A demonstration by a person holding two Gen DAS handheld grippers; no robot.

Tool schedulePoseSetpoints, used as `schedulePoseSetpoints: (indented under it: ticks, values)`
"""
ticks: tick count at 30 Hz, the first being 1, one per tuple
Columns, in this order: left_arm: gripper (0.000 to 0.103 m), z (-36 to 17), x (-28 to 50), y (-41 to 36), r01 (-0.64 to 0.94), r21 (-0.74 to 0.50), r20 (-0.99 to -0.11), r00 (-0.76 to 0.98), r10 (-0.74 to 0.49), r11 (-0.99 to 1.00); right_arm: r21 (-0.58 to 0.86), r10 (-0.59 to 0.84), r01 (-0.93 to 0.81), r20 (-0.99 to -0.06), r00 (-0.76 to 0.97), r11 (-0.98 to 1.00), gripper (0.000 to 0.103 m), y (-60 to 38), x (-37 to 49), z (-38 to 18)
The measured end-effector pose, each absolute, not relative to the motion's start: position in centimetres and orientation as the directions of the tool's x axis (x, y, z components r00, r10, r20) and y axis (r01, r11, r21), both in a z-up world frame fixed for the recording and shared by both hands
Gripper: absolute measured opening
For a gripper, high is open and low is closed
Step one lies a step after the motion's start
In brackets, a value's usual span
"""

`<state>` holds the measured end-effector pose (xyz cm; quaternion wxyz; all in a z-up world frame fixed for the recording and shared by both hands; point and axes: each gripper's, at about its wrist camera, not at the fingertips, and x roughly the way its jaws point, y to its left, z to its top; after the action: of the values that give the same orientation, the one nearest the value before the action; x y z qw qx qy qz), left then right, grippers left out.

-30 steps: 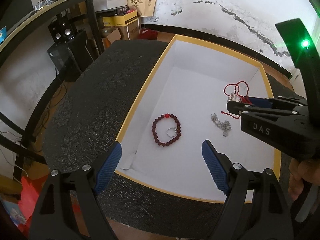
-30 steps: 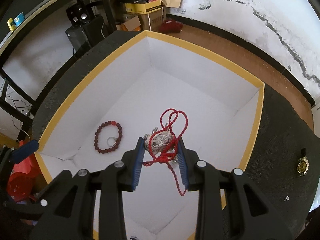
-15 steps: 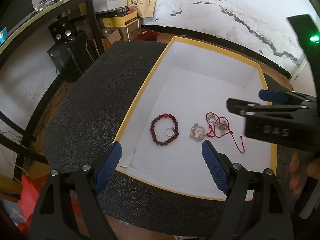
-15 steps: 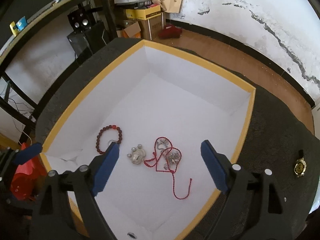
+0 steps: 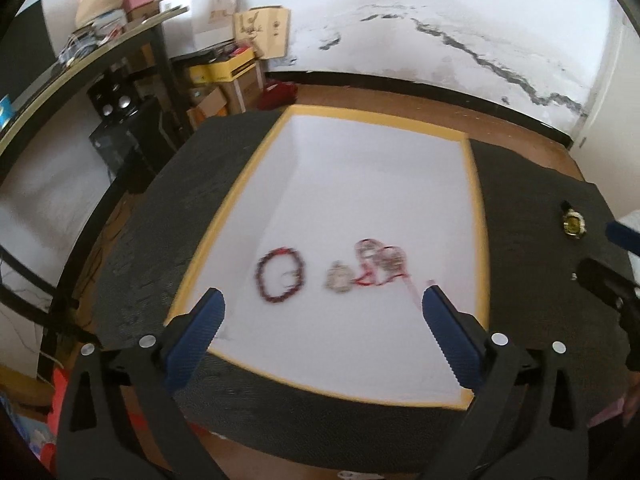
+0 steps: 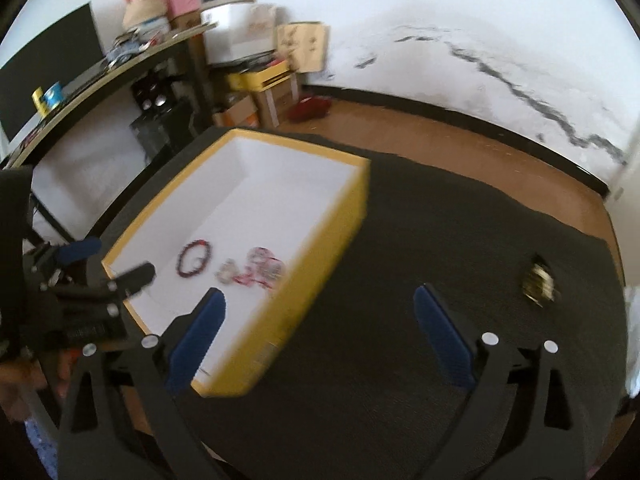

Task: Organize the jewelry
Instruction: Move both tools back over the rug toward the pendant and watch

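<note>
A white box with a yellow rim (image 5: 478, 216) sits on the black mat. Inside lie a dark red bead bracelet (image 5: 279, 276) with a small ring, a silver pendant (image 5: 339, 278) and a red cord necklace (image 5: 380, 264). The box (image 6: 352, 216) and its jewelry also show in the right wrist view. A gold watch (image 5: 573, 223) lies on the mat right of the box, also in the right wrist view (image 6: 538, 280). My left gripper (image 5: 322, 334) is open and empty over the box's near edge. My right gripper (image 6: 320, 332) is open and empty above the mat, between box and watch.
The black embossed mat (image 6: 440, 240) covers the table. A dark shelf unit (image 5: 120, 92) with speakers and cardboard boxes stands at the back left. Wooden floor and a cracked white wall (image 5: 440, 32) lie behind.
My right gripper opened and let the red cord necklace drop into the box, then pulled out and swung right toward the watch. My left gripper drew back a little.
</note>
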<state>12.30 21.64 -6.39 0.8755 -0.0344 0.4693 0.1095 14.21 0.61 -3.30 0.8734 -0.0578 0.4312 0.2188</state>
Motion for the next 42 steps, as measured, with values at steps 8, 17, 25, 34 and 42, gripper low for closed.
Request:
schedulePoseSetpoints:
  ticks: [8, 17, 25, 34, 42]
  values:
    - [0.097, -6.3, 14.0, 11.4, -0.085, 0.017, -0.817, 0.574, 0.063, 0.996, 0.044, 0.201, -0.259, -0.761, 0.617, 0.965, 0.092, -12.0, 12.5, -4.7]
    - [0.097, -8.9, 16.6, 0.5, 0.052, -0.017, -0.822, 0.567, -0.043, 0.999, 0.017, 0.089, -0.118, -0.761, 0.642, 0.993, 0.092, -21.1, 11.7, -6.8]
    - [0.097, -13.0, 19.2, -6.2, 0.123, -0.048, -0.829, 0.548, -0.109, 0.991, -0.004, 0.042, -0.072, -0.783, 0.621, 0.997, 0.092, -25.6, 11.9, -9.8]
    - [0.097, -16.3, 21.0, -9.1, 0.174, 0.012, -0.834, 0.544, -0.086, 0.985, 0.017, 0.041, -0.046, -0.786, 0.617, 0.999, 0.092, -27.5, 12.7, -10.0]
    - [0.097, -16.9, 21.4, -9.9, 0.207, -0.005, -0.84, 0.53, -0.117, 0.978, 0.025, 0.04, -0.032, -0.797, 0.602, 0.999, 0.092, -27.7, 13.4, -10.6]
